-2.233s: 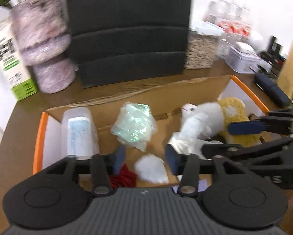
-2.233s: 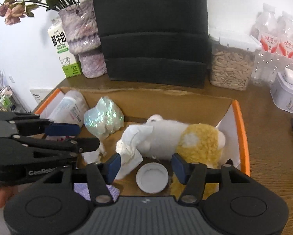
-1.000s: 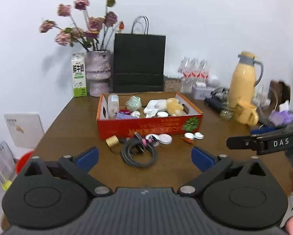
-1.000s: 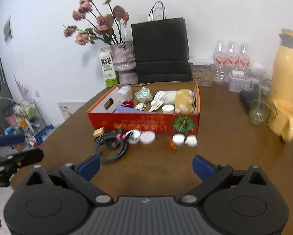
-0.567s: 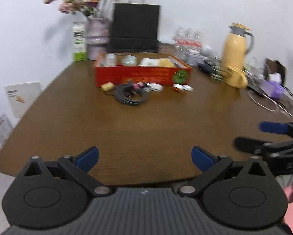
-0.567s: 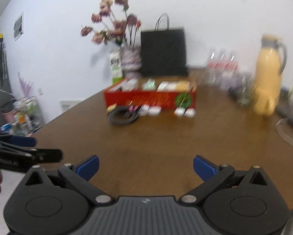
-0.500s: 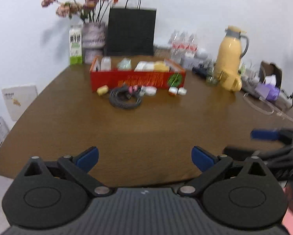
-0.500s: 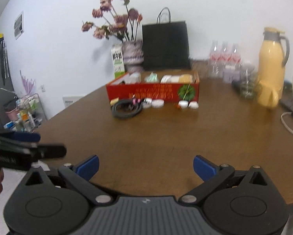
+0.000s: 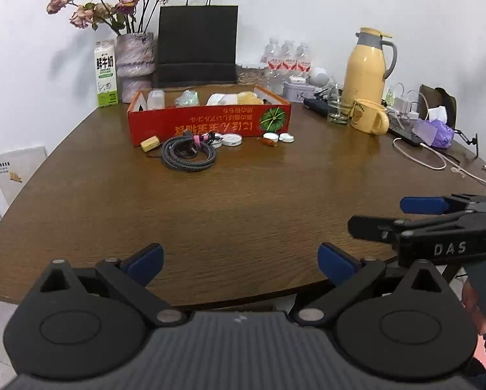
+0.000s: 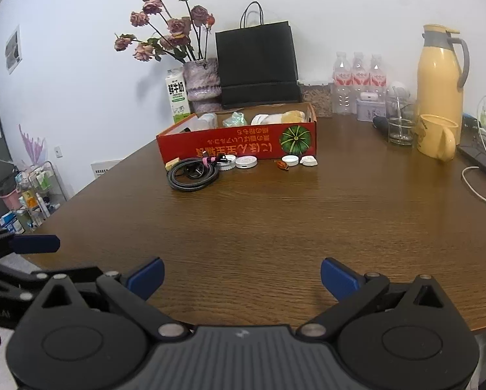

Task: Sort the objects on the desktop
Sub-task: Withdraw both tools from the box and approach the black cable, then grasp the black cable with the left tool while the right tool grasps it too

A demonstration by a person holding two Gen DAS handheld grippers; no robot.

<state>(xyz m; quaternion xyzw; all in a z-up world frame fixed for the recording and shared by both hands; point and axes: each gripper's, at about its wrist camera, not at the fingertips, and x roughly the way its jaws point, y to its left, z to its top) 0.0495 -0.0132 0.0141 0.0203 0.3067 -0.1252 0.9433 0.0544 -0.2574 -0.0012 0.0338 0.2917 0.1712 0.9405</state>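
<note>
Both my left gripper (image 9: 239, 265) and right gripper (image 10: 242, 275) hold jaws wide apart, empty, above the desk (image 9: 243, 201); "DAS" marks the right one.

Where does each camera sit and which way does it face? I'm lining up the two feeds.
Left wrist: on the left tongs at the table's near edge, facing the red box; its open blue-tipped fingers show, with the right tongs at right.
Right wrist: on the right tongs, facing the same way; its open fingers show, with the left tongs at left.
Shared: box, coiled cable, yellow jug.
</note>
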